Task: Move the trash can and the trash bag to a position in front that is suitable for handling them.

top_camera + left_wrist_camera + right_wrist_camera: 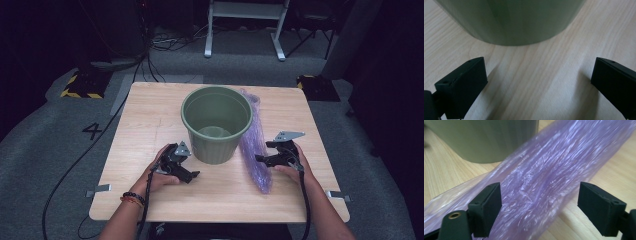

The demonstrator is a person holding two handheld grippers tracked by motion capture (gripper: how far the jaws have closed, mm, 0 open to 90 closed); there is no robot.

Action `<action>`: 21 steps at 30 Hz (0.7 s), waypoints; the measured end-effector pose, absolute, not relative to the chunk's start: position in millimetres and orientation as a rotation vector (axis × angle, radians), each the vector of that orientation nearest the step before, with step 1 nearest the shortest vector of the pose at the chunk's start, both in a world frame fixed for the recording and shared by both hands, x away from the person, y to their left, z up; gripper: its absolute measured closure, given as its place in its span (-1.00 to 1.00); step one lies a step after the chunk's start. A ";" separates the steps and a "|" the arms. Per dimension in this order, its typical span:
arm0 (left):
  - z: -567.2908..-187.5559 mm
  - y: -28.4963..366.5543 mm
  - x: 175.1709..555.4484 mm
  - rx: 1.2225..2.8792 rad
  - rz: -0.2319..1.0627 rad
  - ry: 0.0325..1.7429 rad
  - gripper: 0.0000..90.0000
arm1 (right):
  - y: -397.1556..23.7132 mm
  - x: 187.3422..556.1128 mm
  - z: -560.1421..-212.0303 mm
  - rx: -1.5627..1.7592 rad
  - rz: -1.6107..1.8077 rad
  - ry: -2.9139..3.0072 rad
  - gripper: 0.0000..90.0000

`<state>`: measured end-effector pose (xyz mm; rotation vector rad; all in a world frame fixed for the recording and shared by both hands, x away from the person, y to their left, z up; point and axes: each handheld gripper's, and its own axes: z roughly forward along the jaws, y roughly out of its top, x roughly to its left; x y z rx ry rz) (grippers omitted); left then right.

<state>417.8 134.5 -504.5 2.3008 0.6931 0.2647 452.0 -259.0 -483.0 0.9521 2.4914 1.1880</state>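
Right gripper (261, 159), jaws spread, straddles the purple plastic bag (256, 145) at centre-right. Left gripper (192, 173), also spread and empty, faces the green bin (216, 122). A clean pinch needs one edge layer, not the bundle.

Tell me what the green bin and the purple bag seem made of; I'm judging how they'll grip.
Green bin: probably matte moulded plastic, with smooth, evenly coloured walls. Purple bag: thin translucent plastic film, glossy, with crinkles and bright highlights.
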 end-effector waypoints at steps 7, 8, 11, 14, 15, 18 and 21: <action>-504.1 120.5 428.9 2.309 0.265 0.678 -1.00 | -246.9 452.7 -489.0 0.915 1.200 2.564 -0.64; -504.1 120.5 428.9 2.309 0.265 0.678 -0.99 | -246.9 452.7 -489.0 0.915 1.200 2.564 -0.64; -504.2 116.4 430.8 2.307 0.264 0.673 -0.99 | -239.5 450.3 -491.4 0.892 1.174 2.588 -0.64; -504.2 113.3 431.7 2.309 0.257 0.667 -0.99 | -232.7 447.4 -494.0 0.878 1.147 2.610 -0.64; -504.3 112.1 432.0 2.307 0.256 0.665 -0.99 | -230.9 446.7 -494.3 0.874 1.143 2.617 -0.64; -504.1 105.5 433.9 2.312 0.247 0.659 -1.00 | -226.2 444.1 -492.6 0.891 1.134 2.603 -0.62; -504.3 100.9 433.2 2.313 0.242 0.648 -1.00 | -221.9 443.1 -494.4 0.904 1.091 2.587 -0.50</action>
